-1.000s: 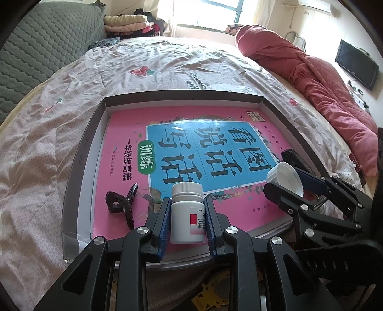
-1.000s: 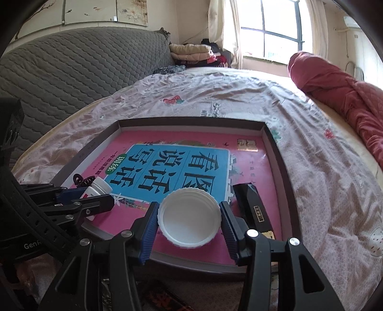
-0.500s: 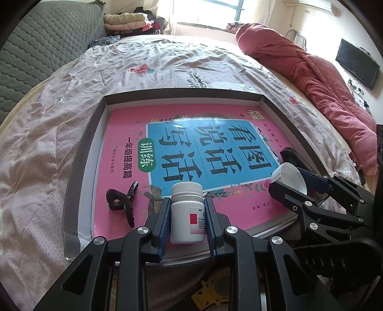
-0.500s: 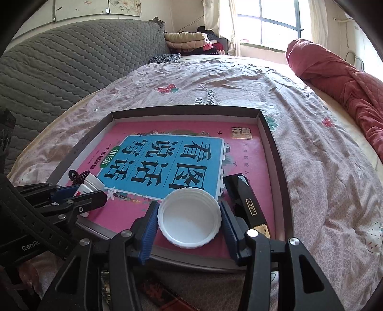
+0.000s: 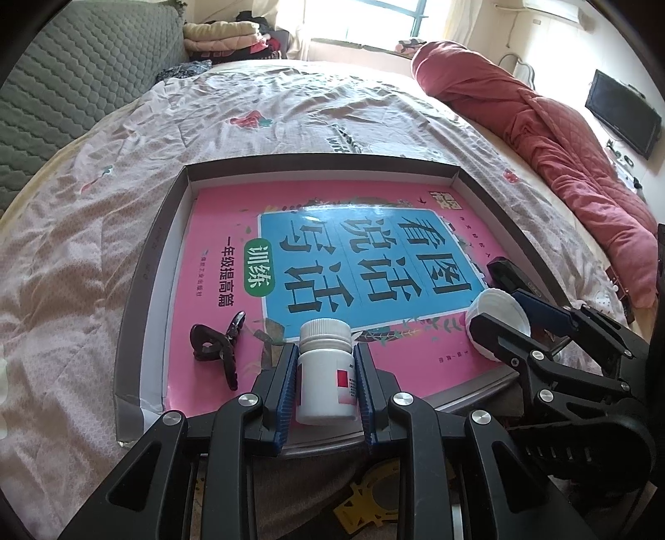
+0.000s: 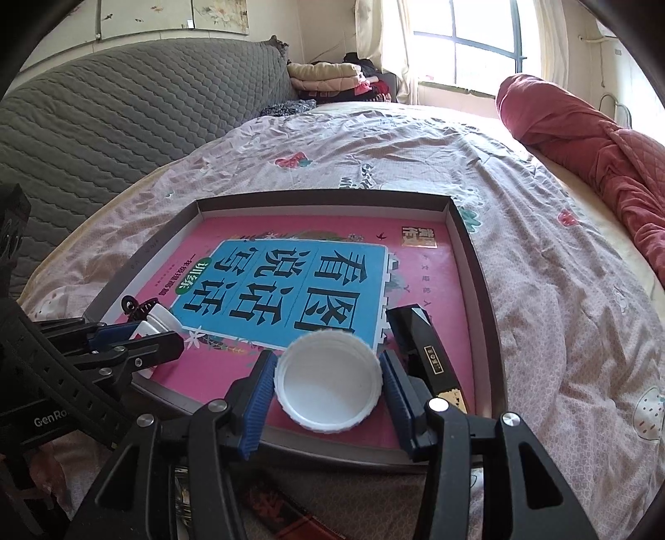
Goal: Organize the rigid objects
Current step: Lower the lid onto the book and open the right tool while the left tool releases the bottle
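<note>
Both claws loaded over the tray (image 5: 137, 290).
Left claw (image 5: 325, 374) gripped the bottle (image 5: 326, 376), right claw (image 6: 328, 384) the cap (image 6: 328, 384); next, likely setting both down.

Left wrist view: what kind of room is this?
Most likely a home bedroom. The tray sits on a bed with a floral sheet, a red quilt is bunched along one side, and folded clothes are stacked by the window.
</note>
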{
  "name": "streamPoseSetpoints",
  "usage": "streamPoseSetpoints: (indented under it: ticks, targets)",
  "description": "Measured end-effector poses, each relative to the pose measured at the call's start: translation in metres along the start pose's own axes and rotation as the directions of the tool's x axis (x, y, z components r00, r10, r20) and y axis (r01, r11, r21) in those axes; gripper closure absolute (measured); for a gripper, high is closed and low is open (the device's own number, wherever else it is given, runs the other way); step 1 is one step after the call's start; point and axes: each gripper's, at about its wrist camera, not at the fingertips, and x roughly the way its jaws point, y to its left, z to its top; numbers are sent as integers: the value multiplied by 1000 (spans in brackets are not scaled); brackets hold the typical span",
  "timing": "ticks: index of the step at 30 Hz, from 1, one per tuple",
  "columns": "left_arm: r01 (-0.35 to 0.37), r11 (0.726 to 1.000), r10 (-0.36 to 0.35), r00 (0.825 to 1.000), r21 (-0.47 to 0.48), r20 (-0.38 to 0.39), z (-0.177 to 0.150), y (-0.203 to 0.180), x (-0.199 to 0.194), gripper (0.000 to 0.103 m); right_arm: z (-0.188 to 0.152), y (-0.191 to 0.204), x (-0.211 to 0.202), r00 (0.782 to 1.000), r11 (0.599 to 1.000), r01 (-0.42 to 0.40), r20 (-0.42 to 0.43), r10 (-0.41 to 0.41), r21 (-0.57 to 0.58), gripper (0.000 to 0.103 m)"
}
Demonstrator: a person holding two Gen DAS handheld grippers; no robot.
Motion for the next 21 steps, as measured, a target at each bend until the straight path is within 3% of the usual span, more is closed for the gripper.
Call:
streamPoseSetpoints:
  ticks: [13,21]
  targets:
    - [-11,1000,11,1000,-11,1,-3,3,-10,74,1,-12,-17,995,999,-7,95,3,40,51]
    - [-12,1000,12,1000,-21,-1,-4,5,-14,73,0,-19,-23,992,997,32,119,-40,63,46]
